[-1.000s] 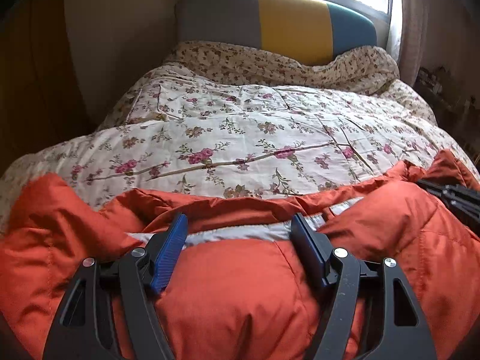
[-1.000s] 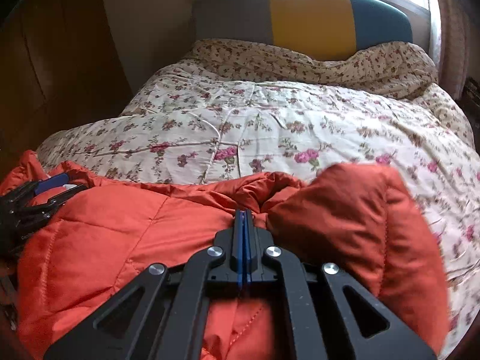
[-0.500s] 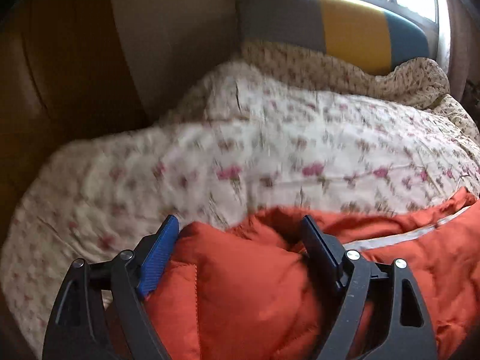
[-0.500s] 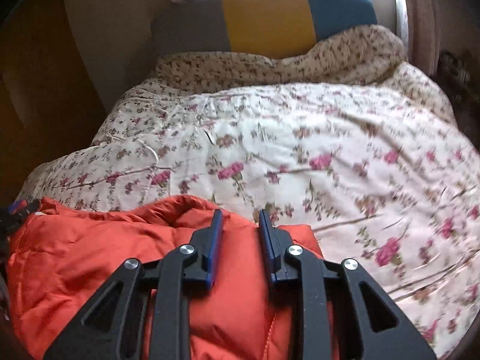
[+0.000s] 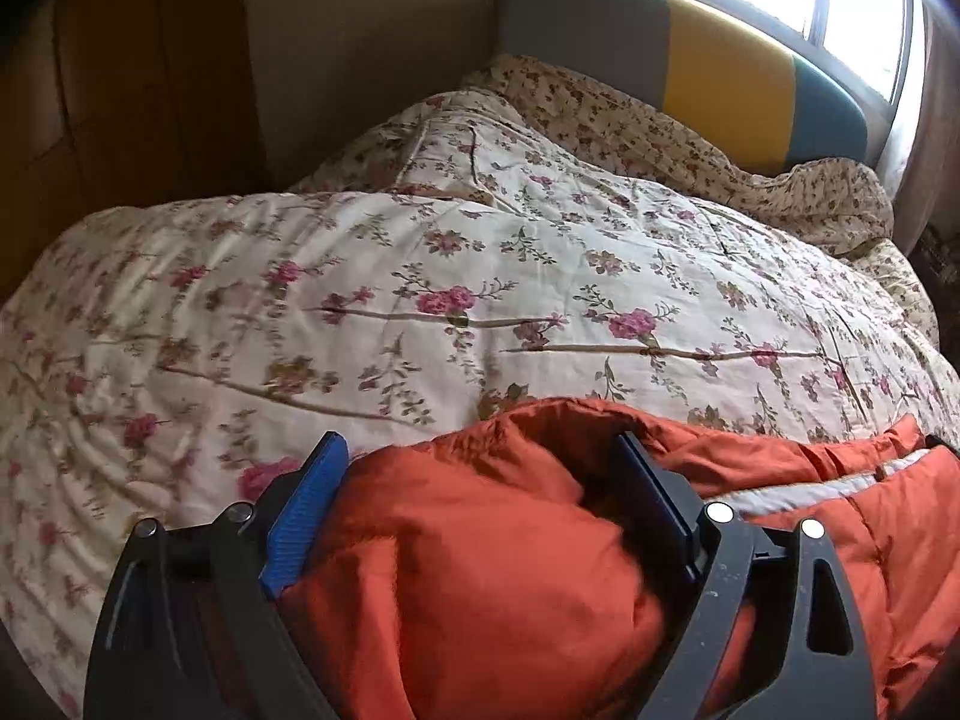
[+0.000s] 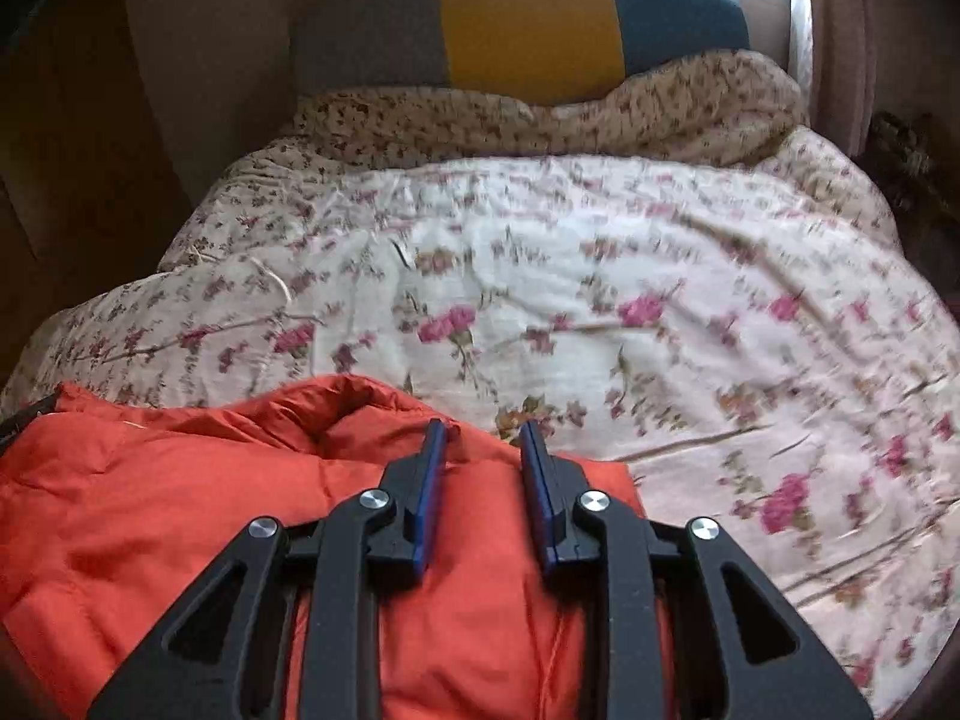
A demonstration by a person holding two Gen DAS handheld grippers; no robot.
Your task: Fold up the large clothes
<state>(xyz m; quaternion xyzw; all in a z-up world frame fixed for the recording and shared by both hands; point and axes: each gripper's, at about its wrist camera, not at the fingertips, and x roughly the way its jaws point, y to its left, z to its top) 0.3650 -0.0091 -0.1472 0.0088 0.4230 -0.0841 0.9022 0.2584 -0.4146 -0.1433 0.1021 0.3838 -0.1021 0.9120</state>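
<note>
An orange padded jacket (image 5: 480,570) lies across the near end of the bed, with a pale lining strip (image 5: 810,489) showing along its edge. My left gripper (image 5: 480,444) sits over the jacket's left end. Its jaws are wide and still opening, with a puffy bulge of the jacket between them. In the right wrist view the jacket (image 6: 180,510) fills the lower left. My right gripper (image 6: 483,427) hovers at its right end; the jaws are a little apart and opening, with orange fabric lying under and between them, not pinched.
A floral quilt (image 5: 420,300) covers the bed beyond the jacket and is bunched up near the grey, yellow and teal headboard (image 6: 528,18). Dark wooden panels (image 5: 120,60) stand on the left. A bright window and curtain (image 5: 864,12) are at the back right.
My left gripper moved left along the jacket to its end and its jaws widened. My right gripper, which was shut on a fold, has opened, and the raised sleeve fold has dropped flat.
</note>
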